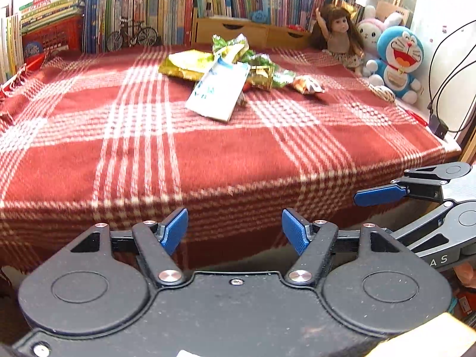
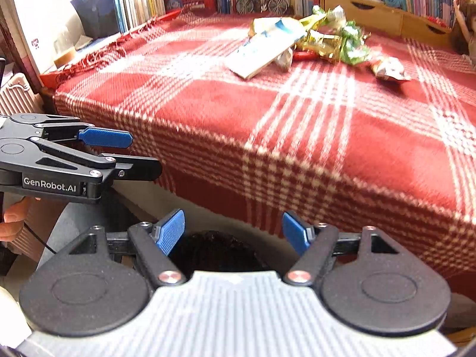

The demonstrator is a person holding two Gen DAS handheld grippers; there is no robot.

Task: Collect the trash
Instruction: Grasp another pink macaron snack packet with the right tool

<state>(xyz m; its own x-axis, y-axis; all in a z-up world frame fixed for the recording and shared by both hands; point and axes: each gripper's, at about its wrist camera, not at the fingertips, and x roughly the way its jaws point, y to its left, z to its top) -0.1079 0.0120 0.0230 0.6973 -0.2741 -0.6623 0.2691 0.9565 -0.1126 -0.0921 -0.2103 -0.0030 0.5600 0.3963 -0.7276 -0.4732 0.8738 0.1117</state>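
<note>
Lying well beyond both open hand-held grippers (image 1: 235,227) (image 2: 233,229): wrapper pile (image 1: 226,65).

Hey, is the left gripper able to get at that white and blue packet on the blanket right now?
Probably yes: the left gripper is open, and bare blanket lies between it and the white and blue packet.

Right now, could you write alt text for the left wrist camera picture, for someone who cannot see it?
A pile of crumpled snack wrappers lies far back on a red plaid blanket. In the foreground the left gripper is open and empty, short of the blanket's near edge. A doll, plush toys and books line the back.
</note>
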